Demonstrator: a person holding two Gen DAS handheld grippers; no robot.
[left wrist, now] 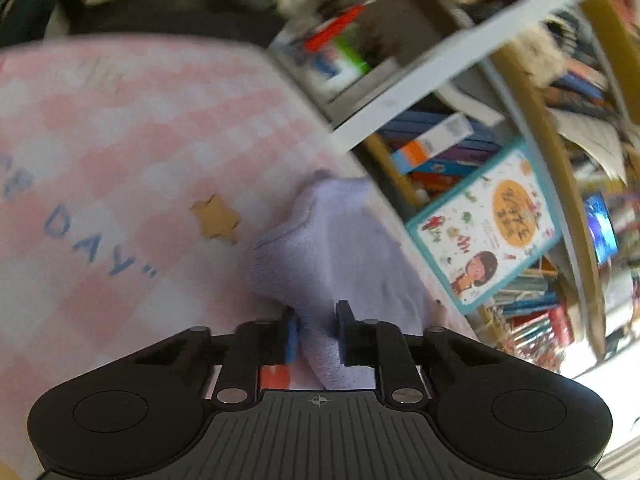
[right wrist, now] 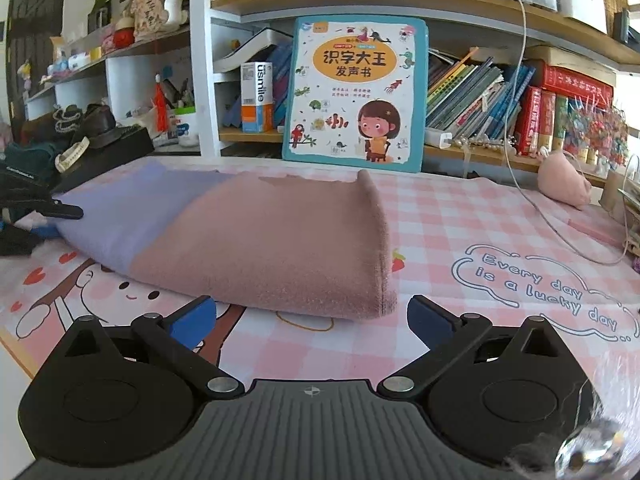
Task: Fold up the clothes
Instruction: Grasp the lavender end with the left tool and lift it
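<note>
Left wrist view is blurred, yet shows the left gripper (left wrist: 316, 330) with jaws clamped on the lilac end of the cloth (left wrist: 332, 240) at the desk (left wrist: 120, 140) edge. Only the right view shows the cloth's pink half folded flat on the checked mat (right wrist: 460, 216), the right gripper (right wrist: 312, 316) with jaws apart just before it, and a picture book (right wrist: 356, 92) standing against the shelves (right wrist: 500, 20) packed with books.

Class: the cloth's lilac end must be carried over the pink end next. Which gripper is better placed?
Left. The left gripper is already shut on the lilac end; the right gripper is open, short of the pink end.
</note>
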